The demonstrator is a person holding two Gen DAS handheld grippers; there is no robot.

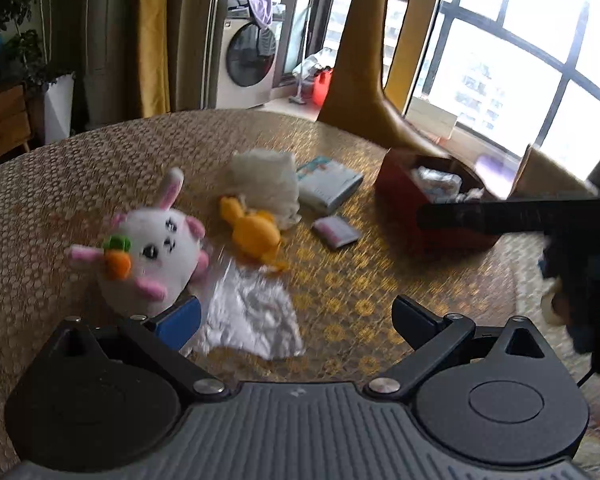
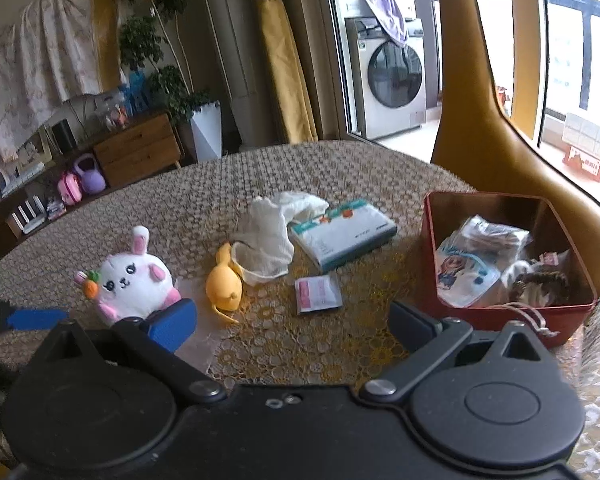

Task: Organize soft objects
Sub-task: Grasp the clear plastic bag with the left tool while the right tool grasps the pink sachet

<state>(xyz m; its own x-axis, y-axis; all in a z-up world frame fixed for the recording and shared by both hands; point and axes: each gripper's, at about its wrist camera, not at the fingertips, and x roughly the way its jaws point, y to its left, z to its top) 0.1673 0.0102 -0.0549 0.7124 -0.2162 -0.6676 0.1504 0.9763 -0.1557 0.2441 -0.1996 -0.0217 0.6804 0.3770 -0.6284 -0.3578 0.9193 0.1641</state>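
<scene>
Right gripper [image 1: 520, 216] crosses the red box [image 1: 400, 196] — both motion-blurred.

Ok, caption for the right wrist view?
Open right gripper over a table with bunny toy, yellow toy, tissue pack, red box.

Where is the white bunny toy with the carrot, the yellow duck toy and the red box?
white plush bunny holding an orange carrot [image 2: 134, 280]: right wrist view, on its face.
yellow plush duck [image 2: 223, 284]: right wrist view, on its body.
red square box [image 2: 430, 256]: right wrist view, on its left wall.
</scene>
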